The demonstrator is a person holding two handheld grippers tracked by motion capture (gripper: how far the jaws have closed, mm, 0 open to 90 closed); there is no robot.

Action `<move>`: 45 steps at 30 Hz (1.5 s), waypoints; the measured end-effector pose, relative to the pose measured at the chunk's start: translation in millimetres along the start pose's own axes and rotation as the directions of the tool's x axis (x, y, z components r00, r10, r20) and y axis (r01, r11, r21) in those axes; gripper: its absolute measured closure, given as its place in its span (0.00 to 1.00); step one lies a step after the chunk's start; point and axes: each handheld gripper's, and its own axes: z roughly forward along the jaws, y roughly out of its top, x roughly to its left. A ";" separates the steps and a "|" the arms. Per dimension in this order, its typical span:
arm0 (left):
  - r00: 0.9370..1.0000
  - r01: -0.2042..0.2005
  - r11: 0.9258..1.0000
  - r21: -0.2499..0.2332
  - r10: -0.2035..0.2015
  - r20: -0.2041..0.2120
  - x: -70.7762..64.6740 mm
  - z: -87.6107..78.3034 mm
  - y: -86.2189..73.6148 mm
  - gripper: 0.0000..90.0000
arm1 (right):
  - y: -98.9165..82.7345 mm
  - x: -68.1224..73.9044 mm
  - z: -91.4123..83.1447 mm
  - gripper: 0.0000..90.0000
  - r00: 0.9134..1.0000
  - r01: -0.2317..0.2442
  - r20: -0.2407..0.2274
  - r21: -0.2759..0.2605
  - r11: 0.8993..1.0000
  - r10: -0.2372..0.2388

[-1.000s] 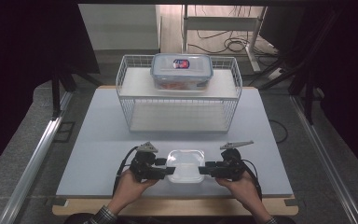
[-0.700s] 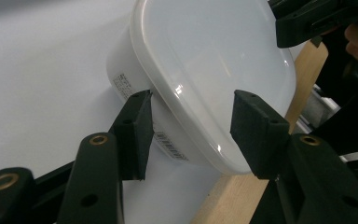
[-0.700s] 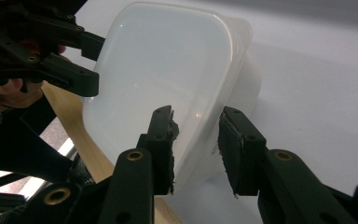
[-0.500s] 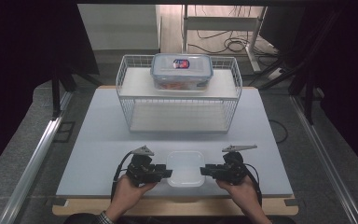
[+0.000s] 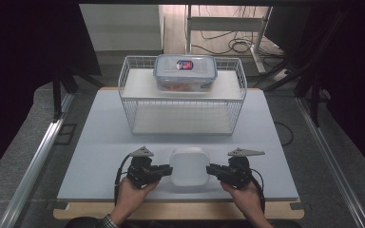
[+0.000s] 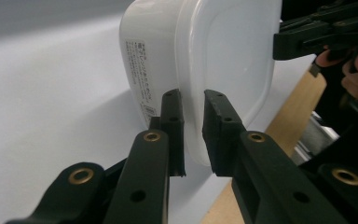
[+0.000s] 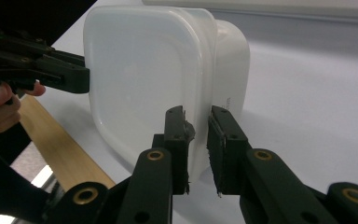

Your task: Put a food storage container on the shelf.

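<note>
Dark surroundings frame a pale, matte table [image 5: 100, 156] with a light wooden strip along its near edge, set on grey speckled flooring beside a metal rail [image 5: 33, 161]. At the far side stands a white wire basket [image 5: 133, 102], its thin rods forming an open grid. On its upper shelf rests a clear plastic box [image 5: 185, 72] with rounded corners, a blue-rimmed lid and a red-and-blue label.

Near the front edge, a white tub [image 5: 189, 166] of smooth, slightly translucent plastic sits between two hands. It is a rounded rectangle with soft corners and a flanged lid; the left gripper view shows a printed label on its side wall. In both gripper views it stands on edge, lid turned toward the wooden strip.

The left gripper [image 5: 167, 170] comes in level from the left and the right gripper [image 5: 211, 170] level from the right, pointing at each other. Each is black, ribbed at the pads, with brass-coloured pins and a grey three-cornered plate on top. Their jaws have just been closing. The left gripper view shows its pads [image 6: 173, 122] pinched on the tub's lid rim; the right gripper view shows the same on the opposite rim. Bare hands wrap the gripper bodies from below, and a checked cuff shows at the left wrist.
</note>
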 end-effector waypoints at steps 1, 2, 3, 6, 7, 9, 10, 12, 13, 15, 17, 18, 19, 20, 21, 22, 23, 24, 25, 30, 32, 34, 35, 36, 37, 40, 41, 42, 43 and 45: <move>1.000 -0.002 1.000 -0.006 0.002 -0.002 0.2 -1.1 0.5 0.88 | 0.1 1.0 0.0 0.86 1.000 0.006 0.002 0.000 1.000 -0.006; 1.000 -0.004 1.000 -0.015 0.004 -0.001 0.2 -2.8 1.3 0.88 | 0.2 1.6 -0.3 0.87 1.000 0.010 -0.002 -0.010 1.000 -0.010; 1.000 -0.006 1.000 -0.023 0.006 -0.002 0.0 -4.3 2.1 0.88 | 0.7 2.2 -1.4 0.87 1.000 0.010 -0.008 -0.018 1.000 -0.010; 1.000 -0.028 0.999 -0.039 0.027 -0.015 -2.0 -9.6 5.3 0.88 | 3.6 5.1 -4.4 0.87 0.999 0.035 -0.016 -0.049 0.998 -0.036; 0.999 -0.030 0.999 -0.043 0.029 -0.018 -2.5 -10.6 5.8 0.88 | 4.7 6.4 -5.4 0.87 0.999 0.045 -0.015 -0.055 0.997 -0.046; 0.999 -0.036 0.998 -0.046 0.035 -0.022 -2.5 -11.6 6.3 0.88 | 6.9 8.0 -6.6 0.87 0.998 0.064 -0.012 -0.063 0.996 -0.065; 0.999 -0.037 0.998 -0.046 0.036 -0.023 -2.5 -11.9 6.6 0.88 | 7.7 8.4 -6.9 0.87 0.997 0.072 -0.012 -0.069 0.995 -0.073; 0.999 -0.040 0.998 -0.048 0.039 -0.025 -2.4 -12.6 7.9 0.88 | 9.4 9.5 -7.6 0.87 0.997 0.082 -0.009 -0.074 0.994 -0.083; 0.999 -0.042 0.998 -0.049 0.041 -0.025 -2.4 -13.3 8.7 0.88 | 10.3 9.9 -8.2 0.87 0.996 0.083 -0.010 -0.077 0.994 -0.084; 0.999 -0.048 0.997 -0.060 0.046 -0.028 -3.3 -16.0 11.8 0.88 | 12.8 10.3 -9.5 0.87 0.996 0.084 -0.014 -0.085 0.993 -0.085; 0.998 -0.060 0.996 -0.066 0.058 -0.035 -4.8 -19.4 14.6 0.88 | 15.0 11.0 -10.6 0.87 0.996 0.086 -0.017 -0.100 0.991 -0.089; 0.997 -0.067 0.995 -0.068 0.064 -0.038 -5.4 -20.9 15.7 0.88 | 16.6 11.9 -11.7 0.87 0.996 0.088 -0.020 -0.101 0.991 -0.091; 0.997 -0.069 0.995 -0.074 0.067 -0.042 -6.1 -22.4 16.7 0.88 | 17.8 12.3 -11.9 0.87 0.995 0.094 -0.021 -0.108 0.990 -0.097; 0.997 -0.074 0.994 -0.076 0.071 -0.042 -6.2 -23.7 17.7 0.88 | 19.0 13.0 -12.5 0.87 0.995 0.095 -0.025 -0.113 0.989 -0.098; 0.996 -0.076 0.994 -0.078 0.073 -0.043 -6.2 -24.5 18.5 0.88 | 20.5 12.9 -12.9 0.88 0.994 0.104 -0.027 -0.119 0.987 -0.108; 0.996 -0.077 0.994 -0.082 0.074 -0.042 -5.9 -25.5 19.9 0.88 | 21.7 13.0 -13.3 0.88 0.994 0.105 -0.031 -0.120 0.987 -0.109; 0.996 -0.078 0.993 -0.084 0.075 -0.043 -5.8 -26.1 21.0 0.88 | 23.9 12.7 -14.0 0.88 0.993 0.109 -0.035 -0.124 0.986 -0.114; 0.996 -0.084 0.992 -0.091 0.080 -0.048 -5.6 -27.3 23.4 0.88 | 25.4 12.7 -14.2 0.88 0.992 0.112 -0.035 -0.126 0.986 -0.117; 0.995 -0.087 0.992 -0.092 0.082 -0.050 -5.5 -27.9 24.4 0.88 | 28.6 12.9 -14.3 0.88 0.992 0.118 -0.035 -0.133 0.984 -0.123; 0.993 -0.101 0.988 -0.114 0.094 -0.065 -5.9 -33.5 32.4 0.88 | 39.1 14.8 -15.6 0.88 0.989 0.137 -0.028 -0.149 0.979 -0.142; 0.993 -0.106 0.987 -0.122 0.098 -0.070 -5.6 -35.4 36.2 0.88 | 42.9 15.9 -16.2 0.88 0.989 0.141 -0.025 -0.155 0.978 -0.146; 0.992 -0.113 0.985 -0.128 0.104 -0.076 -6.0 -37.0 39.4 0.88 | 48.4 16.7 -17.7 0.88 0.987 0.153 -0.018 -0.159 0.975 -0.157; 0.992 -0.112 0.985 -0.130 0.103 -0.075 -6.3 -37.5 40.6 0.88 | 50.0 16.8 -18.0 0.88 0.987 0.154 -0.019 -0.163 0.975 -0.160; 0.991 -0.118 0.984 -0.134 0.109 -0.076 -6.3 -38.7 42.7 0.88 | 51.6 16.9 -18.3 0.88 0.987 0.155 -0.020 -0.166 0.974 -0.160; 0.991 -0.120 0.983 -0.136 0.110 -0.079 -6.8 -39.4 44.2 0.88 | 54.1 16.4 -19.1 0.88 0.986 0.158 -0.022 -0.170 0.973 -0.165; 0.989 -0.132 0.981 -0.142 0.121 -0.083 -7.9 -41.2 49.7 0.88 | 59.4 15.0 -20.3 0.87 0.986 0.159 -0.026 -0.176 0.972 -0.166; 0.989 -0.133 0.980 -0.146 0.122 -0.085 -8.3 -41.8 51.9 0.88 | 61.9 14.6 -21.1 0.87 0.985 0.163 -0.026 -0.182 0.970 -0.170; 0.989 -0.134 0.980 -0.150 0.122 -0.086 -8.5 -42.4 54.2 0.88 | 64.2 14.5 -22.0 0.87 0.985 0.166 -0.024 -0.185 0.969 -0.173; 0.988 -0.137 0.979 -0.153 0.125 -0.086 -8.7 -43.5 56.9 0.88 | 66.7 14.6 -23.3 0.87 0.984 0.170 -0.021 -0.187 0.968 -0.177; 0.987 -0.145 0.976 -0.162 0.131 -0.090 -9.4 -45.4 62.0 0.88 | 71.6 15.2 -25.1 0.87 0.983 0.173 -0.020 -0.198 0.965 -0.180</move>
